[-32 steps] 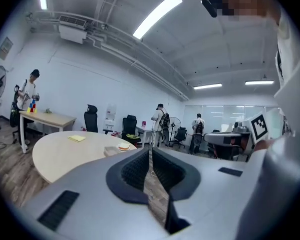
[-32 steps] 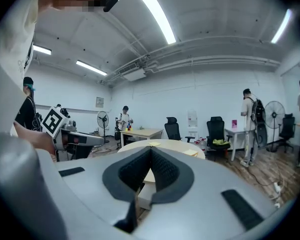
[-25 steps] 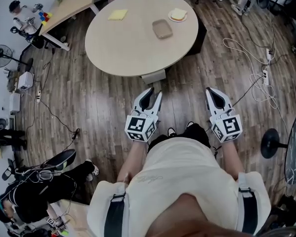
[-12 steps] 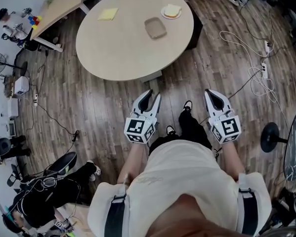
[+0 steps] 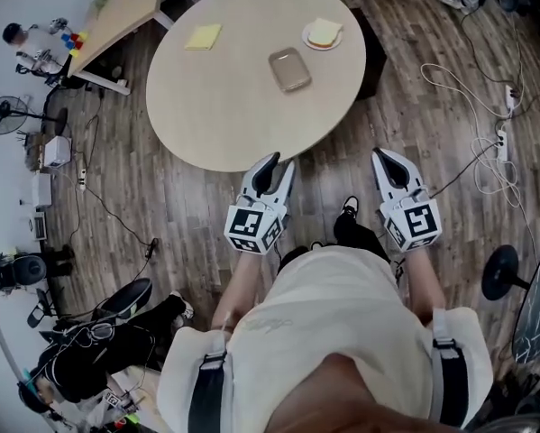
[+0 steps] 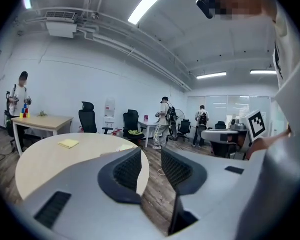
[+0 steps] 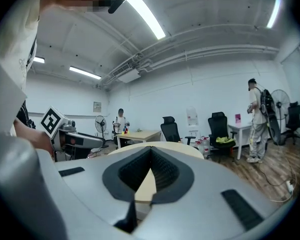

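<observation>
Your left gripper (image 5: pixel 277 164) stands open: in the left gripper view its two dark ribbed pads are clearly apart, and between them show only the near edge of the round counter (image 5: pixel 233 106) and the wooden floor (image 5: pixel 188 197), so it holds nothing. From the head view its tips reach just over the counter's near rim, without any sign that they touch it. Your right gripper (image 5: pixel 383 161) is closed on nothing: in the right gripper view its pads meet at the tips, and only a sliver of the counter shows in the wedge below them. It hangs over the floor, just to the right of the counter's edge and level with the left gripper. On the counter, well apart from both grippers, lies a grey tray (image 5: pixel 290 69) with rounded corners, near the middle. Beyond it, towards the far right rim, a small white plate (image 5: pixel 306 37) carries a piece of bread (image 5: pixel 326 32). A yellow pad (image 5: pixel 203 36) lies flat on the far left part of the top, apart from the tray and the plate.
</observation>
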The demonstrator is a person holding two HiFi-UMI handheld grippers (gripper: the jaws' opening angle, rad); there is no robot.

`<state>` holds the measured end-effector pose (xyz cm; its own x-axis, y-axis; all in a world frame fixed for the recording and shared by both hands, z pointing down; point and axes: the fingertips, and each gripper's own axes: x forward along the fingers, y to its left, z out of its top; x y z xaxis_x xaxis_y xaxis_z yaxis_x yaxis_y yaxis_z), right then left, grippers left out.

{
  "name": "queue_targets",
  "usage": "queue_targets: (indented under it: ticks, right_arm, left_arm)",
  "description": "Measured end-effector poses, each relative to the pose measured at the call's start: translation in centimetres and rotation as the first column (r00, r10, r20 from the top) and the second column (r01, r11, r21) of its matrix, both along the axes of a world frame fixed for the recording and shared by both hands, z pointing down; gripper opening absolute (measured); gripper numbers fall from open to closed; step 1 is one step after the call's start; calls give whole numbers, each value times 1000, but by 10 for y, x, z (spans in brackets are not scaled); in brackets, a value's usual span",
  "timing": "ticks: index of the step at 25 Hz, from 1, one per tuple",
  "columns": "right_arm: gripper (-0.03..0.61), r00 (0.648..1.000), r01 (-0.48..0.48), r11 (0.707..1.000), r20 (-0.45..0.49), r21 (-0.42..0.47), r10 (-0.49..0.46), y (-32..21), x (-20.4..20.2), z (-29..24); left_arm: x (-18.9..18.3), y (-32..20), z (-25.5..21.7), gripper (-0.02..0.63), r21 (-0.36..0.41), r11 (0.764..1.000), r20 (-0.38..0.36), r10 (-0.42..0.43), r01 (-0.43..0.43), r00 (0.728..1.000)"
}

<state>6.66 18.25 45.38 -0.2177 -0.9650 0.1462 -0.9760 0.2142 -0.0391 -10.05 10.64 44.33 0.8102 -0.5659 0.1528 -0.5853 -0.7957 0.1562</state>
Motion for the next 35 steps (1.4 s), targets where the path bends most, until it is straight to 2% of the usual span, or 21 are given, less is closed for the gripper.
queue_targets:
  ticks: [4, 9, 14, 22, 30, 35]
  right_arm:
    - [6, 1000, 24, 1000, 4, 5, -24, -28, 27, 1]
    - [6, 998, 51, 999, -38, 7, -50, -55, 50, 0]
    - [6, 998, 60, 998, -16, -3, -60, -76, 67, 7]
    - [6, 996, 88, 995, 19, -36, -87, -114, 72, 20]
    - [6, 997, 73, 996, -7, -55, -74, -173, 74, 15]
    - [6, 994, 92, 994, -46, -63, -95, -216, 78, 6]
  left_arm:
    - [24, -26, -5, 135, 13, 1000, -1, -28, 28, 1000]
    - [41, -50, -2, 135, 12, 998, 10, -62, 62, 998]
    - [56, -69, 7, 135, 3, 997, 32, -80, 80, 996]
    - [59, -109, 16, 135, -25, 993, 62, -113, 114, 992]
    - [55, -183, 27, 135, -73, 989, 12, -125, 125, 992]
    - [67, -227, 22, 133, -51, 992, -6, -118, 118, 993]
